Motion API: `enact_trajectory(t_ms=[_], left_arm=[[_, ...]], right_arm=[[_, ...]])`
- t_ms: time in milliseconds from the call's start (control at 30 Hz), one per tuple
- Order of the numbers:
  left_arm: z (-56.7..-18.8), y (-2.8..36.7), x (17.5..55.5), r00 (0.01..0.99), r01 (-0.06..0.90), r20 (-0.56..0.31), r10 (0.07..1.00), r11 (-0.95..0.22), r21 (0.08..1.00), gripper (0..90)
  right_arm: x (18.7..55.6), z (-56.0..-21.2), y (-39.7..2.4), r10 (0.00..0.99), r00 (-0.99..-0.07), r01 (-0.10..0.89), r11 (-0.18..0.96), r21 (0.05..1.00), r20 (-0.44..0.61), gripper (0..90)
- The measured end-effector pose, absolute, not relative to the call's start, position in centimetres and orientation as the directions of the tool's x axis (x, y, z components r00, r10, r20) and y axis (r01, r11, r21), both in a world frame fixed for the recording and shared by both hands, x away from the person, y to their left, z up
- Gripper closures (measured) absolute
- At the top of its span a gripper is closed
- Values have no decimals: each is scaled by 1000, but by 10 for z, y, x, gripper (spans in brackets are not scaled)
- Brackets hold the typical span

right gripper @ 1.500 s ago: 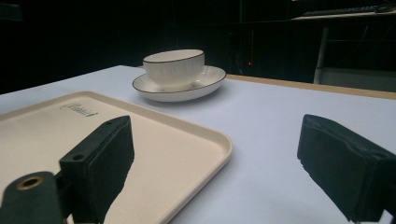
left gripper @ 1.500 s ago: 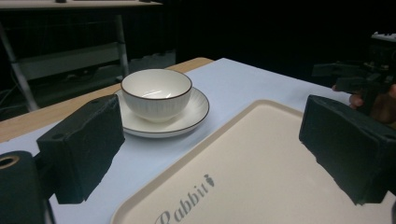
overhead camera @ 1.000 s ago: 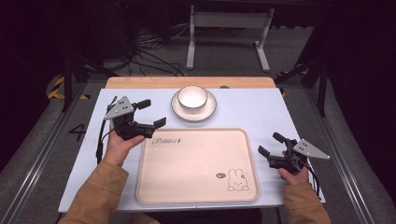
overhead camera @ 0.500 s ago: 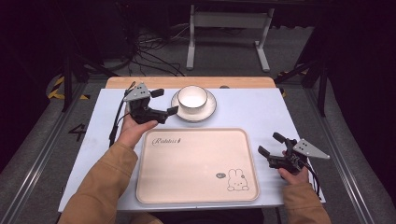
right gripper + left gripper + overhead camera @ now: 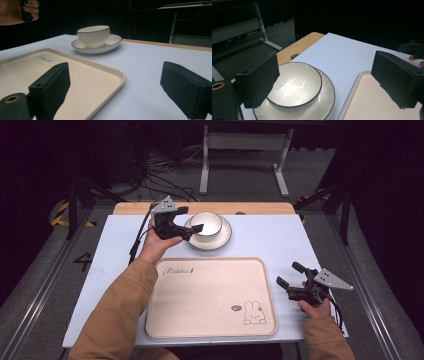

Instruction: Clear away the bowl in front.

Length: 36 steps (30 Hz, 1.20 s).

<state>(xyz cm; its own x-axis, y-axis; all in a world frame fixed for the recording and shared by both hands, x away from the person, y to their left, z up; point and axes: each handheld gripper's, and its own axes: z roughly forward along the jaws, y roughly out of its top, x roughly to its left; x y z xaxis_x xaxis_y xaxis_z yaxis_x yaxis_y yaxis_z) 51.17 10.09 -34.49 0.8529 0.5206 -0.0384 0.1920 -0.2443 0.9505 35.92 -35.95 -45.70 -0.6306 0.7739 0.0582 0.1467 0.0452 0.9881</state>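
Note:
A white bowl [image 5: 208, 222] with a dark rim sits on a white plate [image 5: 222, 238] at the back middle of the table. My left gripper [image 5: 190, 219] is open and held just left of the bowl, one jaw over its near rim and one behind its far left side. In the left gripper view the bowl [image 5: 294, 86] lies between the spread jaws, nearer the left one. A beige tray [image 5: 210, 295] with a rabbit drawing lies at the front. My right gripper [image 5: 290, 276] rests open beside the tray's right edge. The right gripper view shows the bowl [image 5: 93, 33], plate [image 5: 110, 42] and tray [image 5: 82, 75].
The white tabletop [image 5: 270, 240] has a wooden strip [image 5: 250, 208] along its far edge. A metal stand [image 5: 240, 150] and cables [image 5: 160, 185] lie on the dark floor beyond. A cable trails from the left gripper down the table's left side.
My left gripper has moved from the table's left side to the right and away, up to the bowl. The right gripper has stayed in place.

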Motion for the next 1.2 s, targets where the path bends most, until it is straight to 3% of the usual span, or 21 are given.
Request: enact_trajectory(t_ms=[367, 733, 833, 1000, 1200], left_arm=[[-340, 87, 530, 851, 211, -23, 524, -302, 930, 127], [-334, 77, 544, 858, 218, 46, 511, -445, 868, 161], [-333, 75, 547, 837, 249, 46, 545, -455, 855, 145], [-336, 71, 553, 845, 268, 48, 533, -500, 824, 257], [-340, 60, 559, 872, 266, 76, 484, -598, 756, 315]], right_arm=[[360, -457, -361, 778, -623, 160, 26, 987, 81, 68], [359, -457, -360, 776, -627, 154, 35, 987, 70, 75], [359, -457, -360, 777, -626, 153, 35, 988, 69, 73], [359, -457, -360, 778, -624, 151, 31, 988, 71, 72], [359, -457, -360, 778, -625, 150, 32, 988, 70, 72]])
